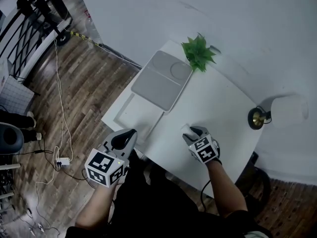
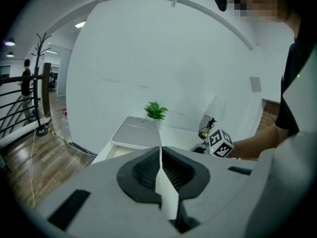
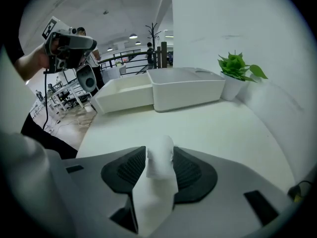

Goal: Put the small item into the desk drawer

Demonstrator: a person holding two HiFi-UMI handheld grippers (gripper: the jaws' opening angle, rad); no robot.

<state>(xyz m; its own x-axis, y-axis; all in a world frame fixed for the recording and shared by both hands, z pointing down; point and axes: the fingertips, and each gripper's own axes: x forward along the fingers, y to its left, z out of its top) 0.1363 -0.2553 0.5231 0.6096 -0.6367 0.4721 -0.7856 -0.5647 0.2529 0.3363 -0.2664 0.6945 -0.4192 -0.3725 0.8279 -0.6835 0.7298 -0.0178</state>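
Note:
The small white item (image 1: 187, 129) lies on the white desk (image 1: 223, 103), and in the right gripper view this item (image 3: 159, 157) sits between the two dark pads. My right gripper (image 1: 191, 132) stands open around it, its pads close beside it. A white drawer (image 1: 130, 114) stands pulled out to the left of the grey-topped unit (image 1: 161, 78); the right gripper view shows the drawer (image 3: 124, 94) ahead, empty as far as I see. My left gripper (image 1: 128, 135) hangs off the desk's front-left corner, shut and empty, pads (image 2: 148, 170) meeting.
A green potted plant (image 1: 199, 52) stands behind the unit against the wall. A lamp with a brass base (image 1: 257, 118) is at the desk's right end. Cables and a power strip (image 1: 63, 161) lie on the wood floor at left.

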